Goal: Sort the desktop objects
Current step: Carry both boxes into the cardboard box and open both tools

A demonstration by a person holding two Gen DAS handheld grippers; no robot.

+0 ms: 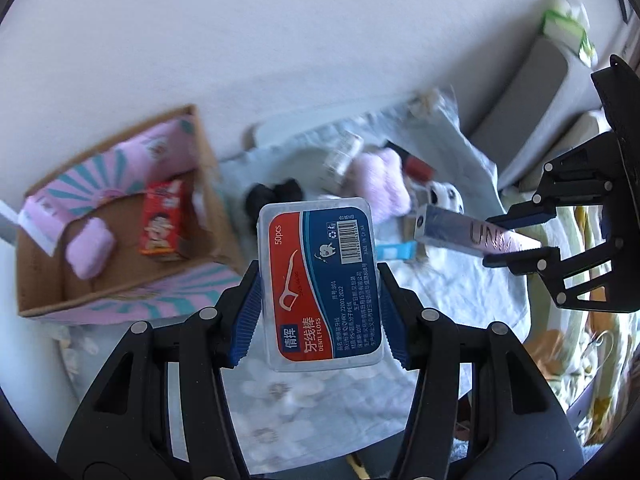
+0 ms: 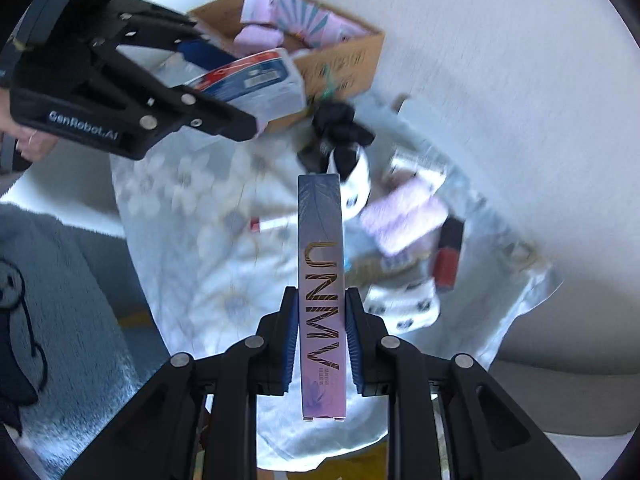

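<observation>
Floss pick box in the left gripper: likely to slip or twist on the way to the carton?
Probably stiff: the floss pick box keeps its shape between the left gripper pads. Glossy plastic may slip. Held near one end, it could pivot.

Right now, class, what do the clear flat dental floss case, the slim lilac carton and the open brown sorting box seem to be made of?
Clear flat dental floss case: probably hard plastic, glossy; see-through rim around a printed label.
Slim lilac carton: likely coated card, smooth sheen, sharp folded edges, metallic lettering.
Open brown sorting box: cardboard, matte; raw brown walls.
</observation>
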